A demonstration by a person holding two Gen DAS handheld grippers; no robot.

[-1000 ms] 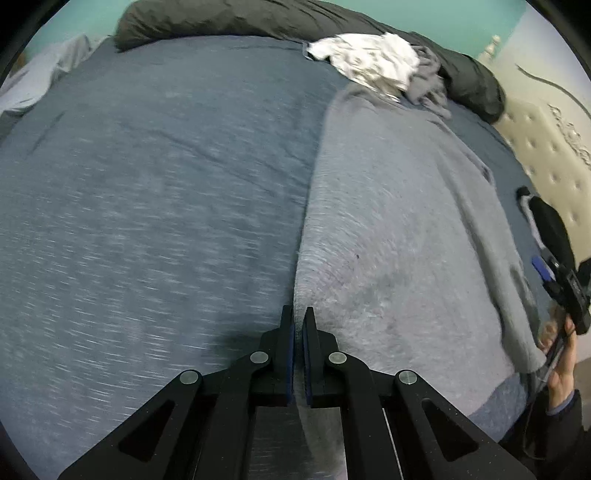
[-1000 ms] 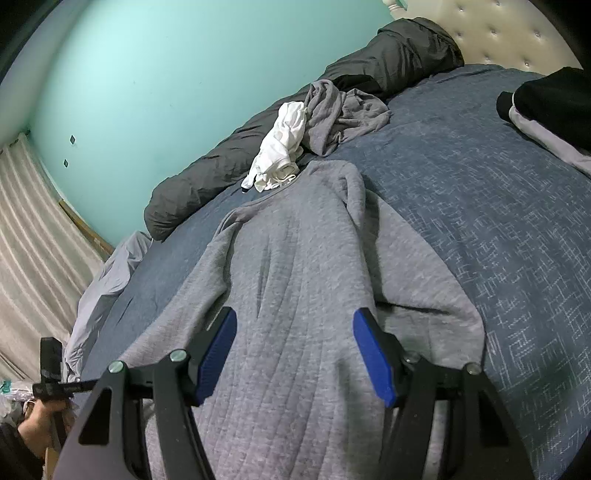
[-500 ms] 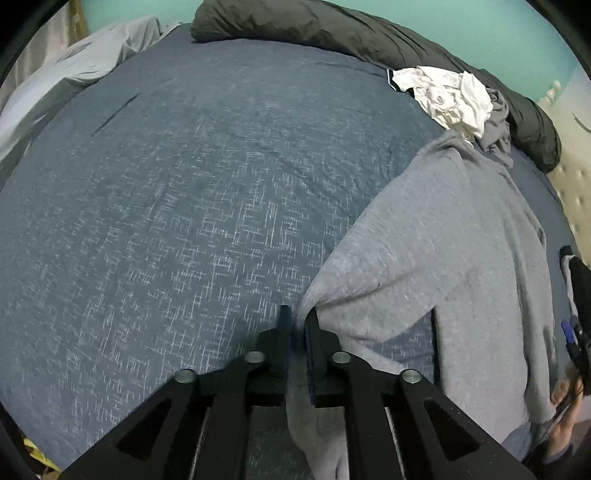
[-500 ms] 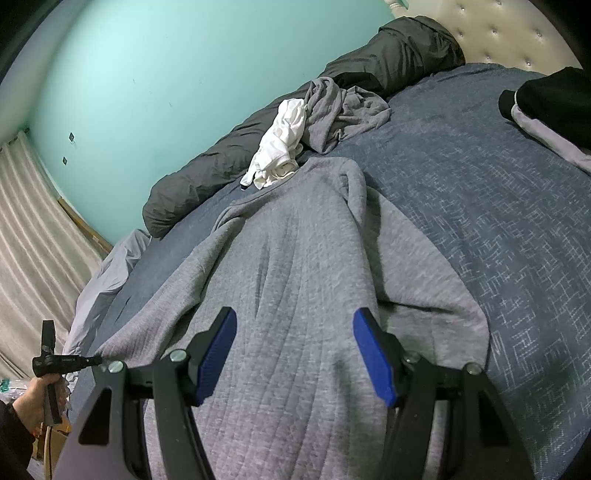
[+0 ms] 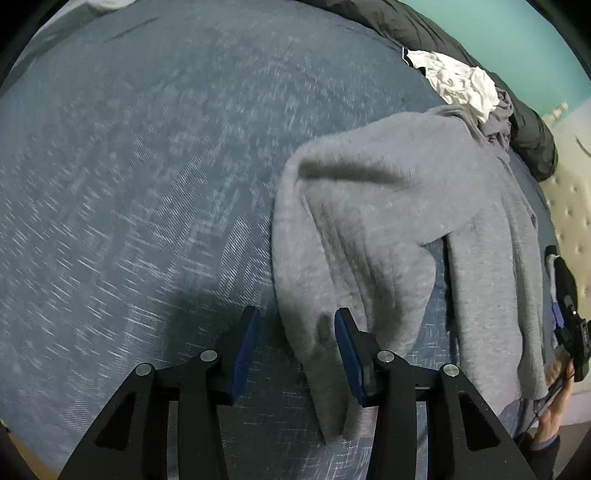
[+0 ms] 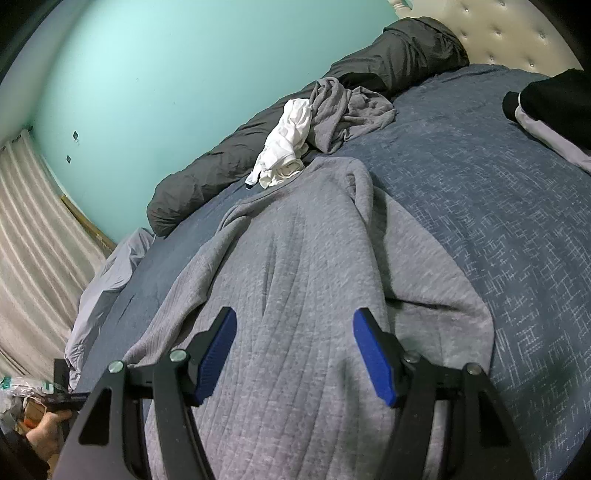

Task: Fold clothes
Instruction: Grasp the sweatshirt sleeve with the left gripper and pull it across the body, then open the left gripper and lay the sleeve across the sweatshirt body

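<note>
Though blurred in the left wrist view, spread wide under both cameras: one bed (image 6: 498, 206) with a dark blue flecked cover. Beyond its far edge, a turquoise wall (image 6: 177, 74); at the head edge, a cream tufted headboard (image 6: 517, 33); off the left side in the right wrist view, pale striped curtains (image 6: 26, 229). Along the far edge, one long dark grey duvet roll (image 6: 236, 147), and against it one crumpled white garment (image 6: 284, 147) touching one crumpled grey garment (image 6: 343, 110). Near the head-end corner, one folded black piece (image 6: 554, 96) over a pale one, cut off by the frame. At the foot-side corner, bunched light grey sheeting (image 6: 107, 273).

Laid out flat mid-bed, one grey sweatshirt (image 6: 295, 277), collar toward the duvet roll; in the left wrist view, one sleeve (image 5: 354, 258) folded back over the body, cuff pointing at the near edge.

Left gripper (image 5: 297, 334): jaws parted wide, holding nothing, the sleeve's cuff end lying between them. Right gripper (image 6: 294, 350): jaws spread wide and empty, hovering over the sweatshirt's lower body.

Glimpsed at the frame edges: two hands, one (image 6: 46, 432) at the lower left of the right wrist view, one (image 5: 554, 402) at the lower right of the left wrist view, each gripping a black handle.
</note>
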